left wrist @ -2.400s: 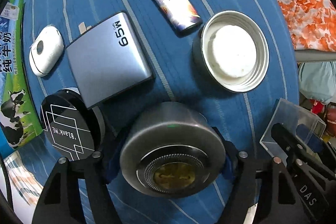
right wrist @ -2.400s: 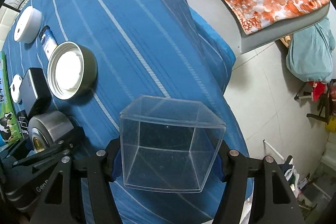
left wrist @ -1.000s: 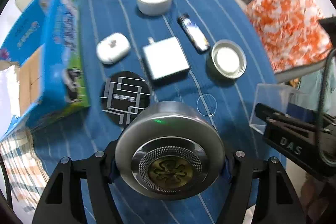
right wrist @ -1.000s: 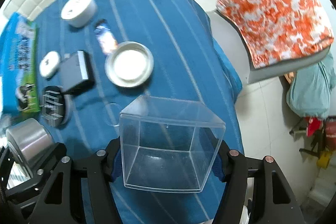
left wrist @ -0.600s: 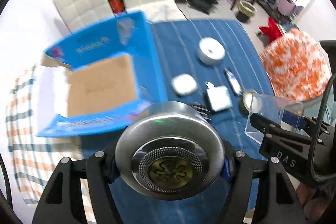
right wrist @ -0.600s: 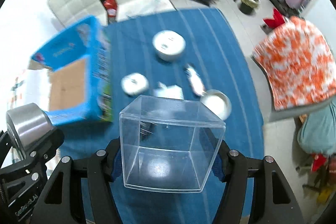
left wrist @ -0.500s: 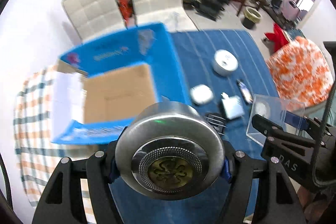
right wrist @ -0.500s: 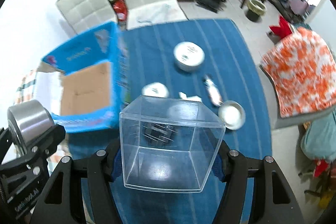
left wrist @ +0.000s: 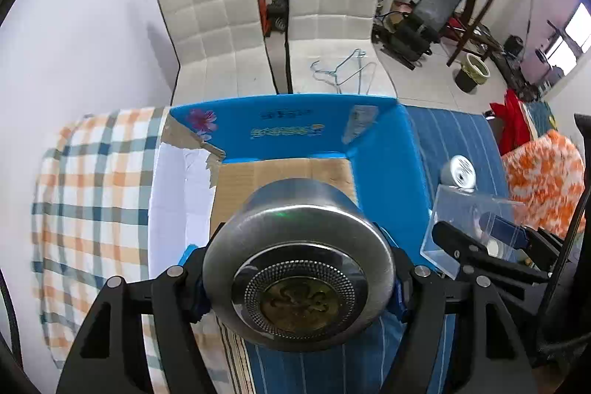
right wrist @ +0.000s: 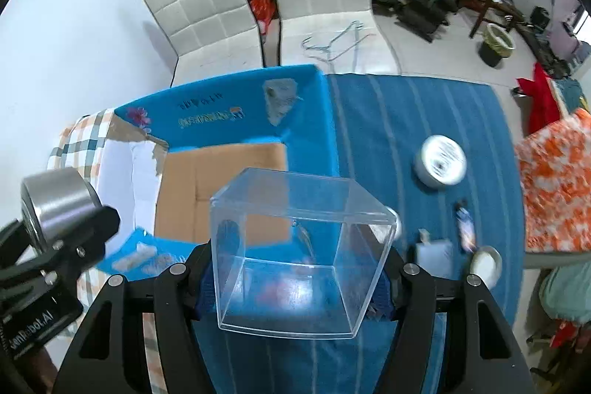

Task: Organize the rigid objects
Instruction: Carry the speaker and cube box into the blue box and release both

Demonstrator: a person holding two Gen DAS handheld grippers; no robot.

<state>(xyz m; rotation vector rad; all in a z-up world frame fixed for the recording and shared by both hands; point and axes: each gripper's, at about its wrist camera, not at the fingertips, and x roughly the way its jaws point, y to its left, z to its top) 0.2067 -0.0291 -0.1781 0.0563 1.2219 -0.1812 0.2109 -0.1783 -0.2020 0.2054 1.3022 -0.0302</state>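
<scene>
The left tongs (left wrist: pixel 299 277) are gripping a steel tin (left wrist: pixel 299 261) at lower centre; the right tongs (right wrist: pixel 293 270) are clamping a clear box (right wrist: pixel 295 246) likewise — both are hanging in the air. Just beyond, mid-frame, the carton (right wrist: pixel 236 132) is lying open and apparently empty, its floor wide with raised flaps bordering it. At right — a white tub (right wrist: pixel 441 159) and smaller items are waiting on the tabletop (right wrist: pixel 388 120), so most sorting seems left.

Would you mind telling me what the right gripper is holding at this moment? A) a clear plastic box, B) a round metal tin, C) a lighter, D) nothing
A: the right gripper is shut on the clear plastic box, while the round metal tin sits in the left gripper.
</scene>
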